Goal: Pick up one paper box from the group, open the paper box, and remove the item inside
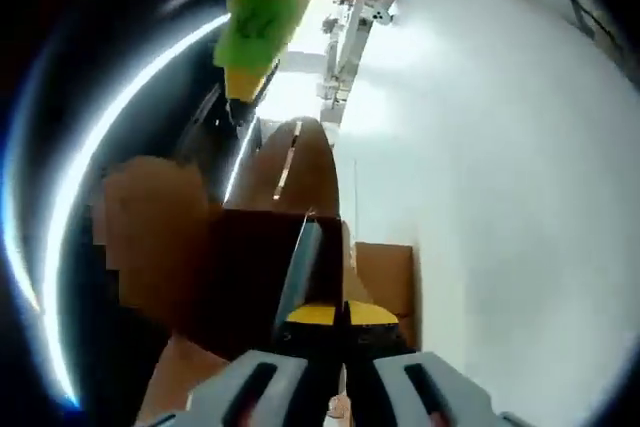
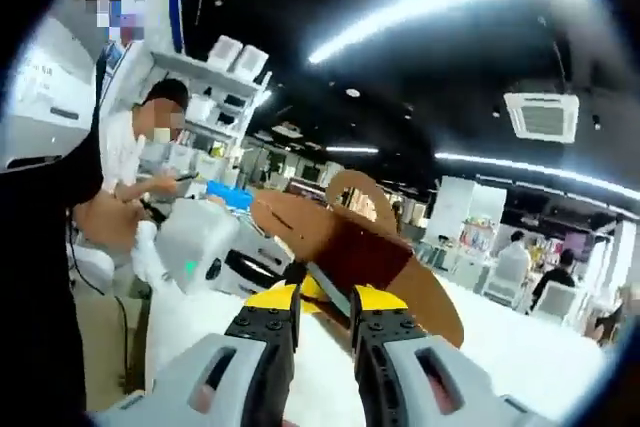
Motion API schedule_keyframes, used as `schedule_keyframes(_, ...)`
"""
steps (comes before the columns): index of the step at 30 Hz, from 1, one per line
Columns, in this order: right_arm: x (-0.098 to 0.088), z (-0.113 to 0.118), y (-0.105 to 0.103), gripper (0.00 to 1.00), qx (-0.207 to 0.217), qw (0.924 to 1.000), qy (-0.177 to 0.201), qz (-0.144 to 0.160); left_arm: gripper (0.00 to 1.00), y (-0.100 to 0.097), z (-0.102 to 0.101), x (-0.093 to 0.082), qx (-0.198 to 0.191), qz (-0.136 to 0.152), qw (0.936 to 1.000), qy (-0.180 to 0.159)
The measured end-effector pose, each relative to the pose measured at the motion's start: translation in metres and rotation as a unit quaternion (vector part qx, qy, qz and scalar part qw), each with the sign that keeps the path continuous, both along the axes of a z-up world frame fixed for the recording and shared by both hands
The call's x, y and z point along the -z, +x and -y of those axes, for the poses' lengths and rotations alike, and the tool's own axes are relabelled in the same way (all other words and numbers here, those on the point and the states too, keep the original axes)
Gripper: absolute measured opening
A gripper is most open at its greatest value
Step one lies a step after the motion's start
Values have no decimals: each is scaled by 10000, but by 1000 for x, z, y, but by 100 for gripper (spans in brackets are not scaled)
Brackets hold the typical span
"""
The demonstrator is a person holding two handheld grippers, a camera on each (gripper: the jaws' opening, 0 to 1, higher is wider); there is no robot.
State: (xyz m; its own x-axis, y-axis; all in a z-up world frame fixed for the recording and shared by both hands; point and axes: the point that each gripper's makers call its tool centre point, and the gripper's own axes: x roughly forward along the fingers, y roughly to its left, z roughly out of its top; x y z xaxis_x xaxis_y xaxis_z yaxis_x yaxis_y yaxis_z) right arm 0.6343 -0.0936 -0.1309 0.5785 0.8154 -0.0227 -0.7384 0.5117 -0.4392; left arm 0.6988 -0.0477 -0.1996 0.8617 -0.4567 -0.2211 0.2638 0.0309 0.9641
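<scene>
A brown paper box (image 1: 250, 267) is held up in front of the left gripper view, its rounded flaps (image 1: 300, 157) spread open above it. My left gripper (image 1: 330, 315) is shut on the box's near edge, yellow tips close together. In the right gripper view the same box (image 2: 370, 247) hangs in the air with its curved flap (image 2: 355, 197) raised. My right gripper (image 2: 325, 299) is shut on its lower edge. The left gripper's grey body (image 2: 200, 242) reaches the box from the left. I cannot see what is inside the box.
A white table (image 1: 500, 197) spreads to the right, with another brown box (image 1: 385, 272) lying on it. A green and yellow object (image 1: 260, 22) hangs near the top. A person (image 2: 135, 157) stands by shelves (image 2: 215, 72) at the left; other people sit far right.
</scene>
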Motion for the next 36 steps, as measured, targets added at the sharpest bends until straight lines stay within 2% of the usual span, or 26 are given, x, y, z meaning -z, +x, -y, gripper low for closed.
schedule_keyframes(3, 8, -6, 0, 20, 120, 9983, -499, 274, 3, -14, 6, 10, 162, -446, 9987, -175)
schedule_keyframes(5, 15, -12, 0, 20, 83, 9979, -606, 215, 3, -22, 10, 17, 220, -681, 9972, -206)
schedule_keyframes(8, 28, -14, 2, 20, 112, 9947, -998, 222, 3, -28, 13, 24, 261, -712, 9971, -99)
schedule_keyframes(11, 42, -18, 5, 18, 191, 9855, -1633, 427, 3, -31, 14, 25, 280, -715, 9970, -116)
schedule_keyframes(12, 44, -18, 6, 18, 203, 9843, -1693, 450, 3, -32, 14, 26, 282, -712, 9970, -115)
schedule_keyframes(14, 51, -21, 9, 17, 289, 9762, -2060, 607, 3, -33, 15, 27, 284, -700, 9971, -97)
schedule_keyframes(18, 60, -24, 14, 17, 342, 9651, -2489, 733, 3, -37, 16, 29, 309, -760, 9966, -120)
schedule_keyframes(20, 61, -26, 15, 17, 328, 9620, -2601, 759, 3, -40, 16, 32, 325, -868, 9956, -136)
schedule_keyframes(24, 67, -27, 14, 17, -53, 9517, -3017, 565, 3, -48, 18, 35, 422, -1076, 9930, -245)
schedule_keyframes(27, 75, -25, 15, 17, -202, 9393, -3392, 463, 3, -51, 20, 37, 469, -1194, 9911, -354)
schedule_keyframes(29, 83, -23, 15, 11, -291, 9330, -3571, 321, 3, -52, 21, 37, 488, -1288, 9896, -418)
schedule_keyframes(31, 85, -24, 16, 9, -353, 9334, -3564, 210, 3, -53, 20, 39, 475, -1381, 9884, -423)
schedule_keyframes(32, 87, -25, 15, 9, -434, 9336, -3557, 51, 3, -54, 19, 40, 478, -1449, 9874, -424)
schedule_keyframes(35, 90, -26, 12, 9, -687, 9274, -3674, -137, 3, -58, 19, 46, 517, -1885, 9787, -620)
schedule_keyframes(36, 89, -26, 11, 9, -751, 9258, -3700, -171, 3, -61, 21, 47, 595, -2074, 9741, -682)
